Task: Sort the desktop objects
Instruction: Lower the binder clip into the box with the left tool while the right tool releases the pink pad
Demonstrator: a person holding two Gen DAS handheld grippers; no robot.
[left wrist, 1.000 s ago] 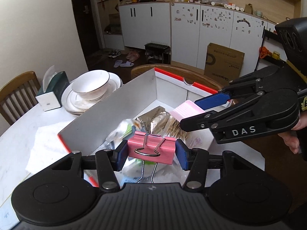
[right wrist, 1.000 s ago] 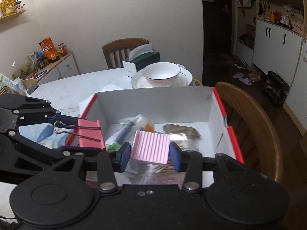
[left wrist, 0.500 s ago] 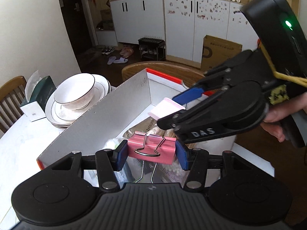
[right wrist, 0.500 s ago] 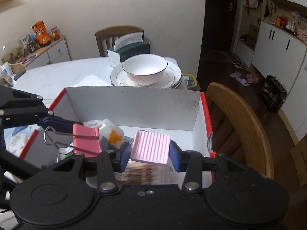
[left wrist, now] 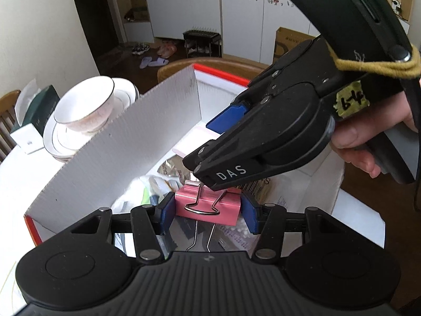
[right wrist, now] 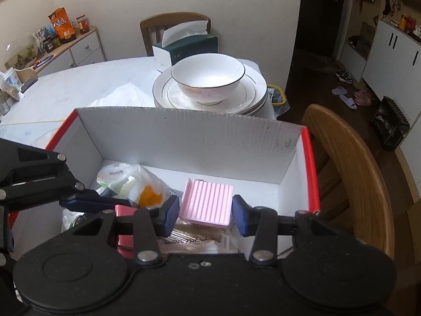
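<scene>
My left gripper point(left wrist: 208, 212) is shut on a pink binder clip point(left wrist: 208, 206) and holds it over the open white box with red edges point(left wrist: 118, 142). My right gripper point(right wrist: 206, 212) is shut on a pink ribbed block point(right wrist: 206, 204), low inside the same box point(right wrist: 184, 131). In the left wrist view the right gripper crosses just above the clip, and the block point(left wrist: 194, 138) shows behind it. The box holds a clear plastic bag point(right wrist: 131, 181) of small items and packets of cotton swabs point(right wrist: 194, 242).
A white bowl point(right wrist: 209, 77) on stacked plates stands behind the box, with a green tissue box point(right wrist: 186, 47) beyond. A wooden chair back point(right wrist: 350, 158) curves along the box's right side. Crumpled white paper point(right wrist: 118, 97) lies on the table.
Both grippers have moved forward and down into the box with their loads. The right gripper now sits closer over the clip.
</scene>
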